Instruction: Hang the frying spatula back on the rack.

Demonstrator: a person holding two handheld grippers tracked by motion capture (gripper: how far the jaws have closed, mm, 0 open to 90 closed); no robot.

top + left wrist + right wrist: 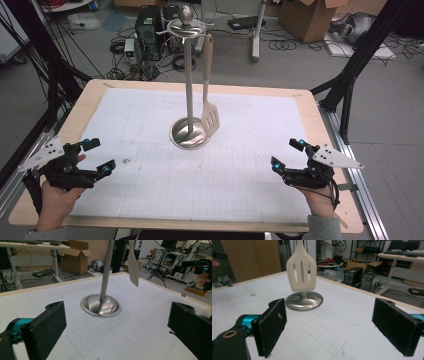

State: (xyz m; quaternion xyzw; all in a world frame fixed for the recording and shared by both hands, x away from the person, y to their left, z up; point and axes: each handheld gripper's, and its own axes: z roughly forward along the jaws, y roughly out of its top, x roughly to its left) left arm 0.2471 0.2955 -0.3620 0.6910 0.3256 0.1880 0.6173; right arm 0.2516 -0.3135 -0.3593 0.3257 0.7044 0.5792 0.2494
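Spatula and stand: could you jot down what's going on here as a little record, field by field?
stand: metal pole on a round base, mid-table
spatula: beige, slotted, hanging from the stand's top, blade just above the base
left gripper: jaws open, holding nothing, near the table's left edge
right gripper: jaws open, holding nothing, near the right edge
table: white gridded mat over a wooden top
contact: neither gripper touches spatula or stand

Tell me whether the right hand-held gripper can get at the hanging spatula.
Probably yes: the right hand-held gripper is open, and bare table mat lies between it and the slotted spatula.
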